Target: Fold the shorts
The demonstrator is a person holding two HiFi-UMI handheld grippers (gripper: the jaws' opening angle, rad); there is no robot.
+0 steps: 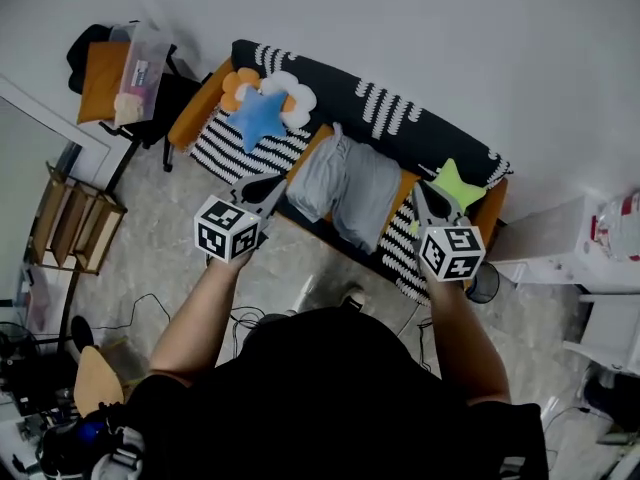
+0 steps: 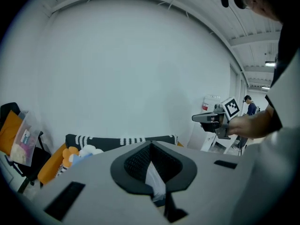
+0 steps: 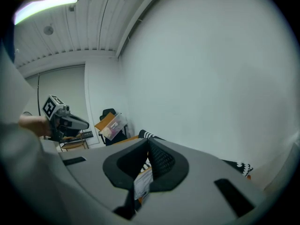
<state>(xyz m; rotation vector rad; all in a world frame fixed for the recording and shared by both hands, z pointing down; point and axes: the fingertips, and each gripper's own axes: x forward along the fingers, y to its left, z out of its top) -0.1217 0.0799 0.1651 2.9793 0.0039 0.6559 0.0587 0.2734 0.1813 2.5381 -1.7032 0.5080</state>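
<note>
left side: chair (image 1: 120,78) carrying an orange cushion and a clear box, wooden rack (image 1: 75,223) in front of it, cables (image 1: 150,303) on the floor. All well apart from the sofa's (image 1: 400,108) left end, so the left arm has room.
blue star pillow (image 1: 258,116): sits on the striped blanket (image 1: 235,148), just beside the left edge of the shorts. Risk: it snags if the cloth gets swept left.
left gripper (image 1: 278,188): jaws closed, nothing held. In the head view the tip is near the left edge of the shorts, and no cloth is lifted. Its own view shows the sofa back and bare wall, so I judge it's above the seat, not on it.
shorts (image 1: 348,188): grey, rumpled, mid-seat on the sofa, lying between the two grippers. Not folded.
step: approach, before any grasp.
next move: open both jaws, drop to the cloth and pinch one end each. Spread it flat first, then fold.
right gripper (image 1: 422,190): jaws closed, empty. The tip is near the green star pillow (image 1: 457,183), to the right of the shorts.
edges: sofa back and wall lie behind, and the front seat edge is close under the lower end of the shorts. Keep the fold on the seat.
right side: white shelf unit (image 1: 560,238) is near the sofa's right arm, so there's less room here than on the left.
</note>
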